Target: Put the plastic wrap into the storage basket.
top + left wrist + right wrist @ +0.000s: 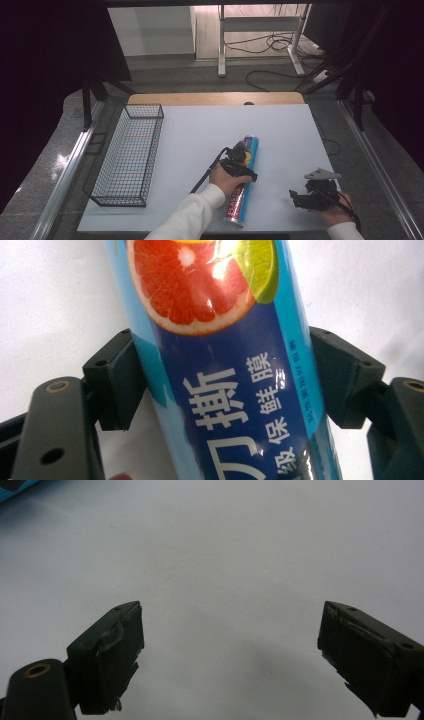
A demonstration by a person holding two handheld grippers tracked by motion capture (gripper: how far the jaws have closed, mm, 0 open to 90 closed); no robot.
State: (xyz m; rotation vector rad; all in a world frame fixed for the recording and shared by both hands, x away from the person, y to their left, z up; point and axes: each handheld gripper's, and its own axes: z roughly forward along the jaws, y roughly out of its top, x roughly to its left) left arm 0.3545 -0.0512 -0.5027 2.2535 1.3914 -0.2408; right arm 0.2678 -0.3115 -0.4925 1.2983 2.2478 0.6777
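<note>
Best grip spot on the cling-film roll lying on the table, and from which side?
Mid-body, from above, jaws spanning its width. The cling-film roll is a long cylinder lying flat on the white table, so a central grip should balance it. The left gripper already brackets it like this; the right gripper is open.

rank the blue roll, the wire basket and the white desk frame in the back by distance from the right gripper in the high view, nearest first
From the right gripper, at the table's near right:
1. Blue roll, just to its left, between the left gripper's jaws.
2. Wire basket, across the table at the left edge.
3. White desk frame, on the floor beyond the table's far edge.
</note>
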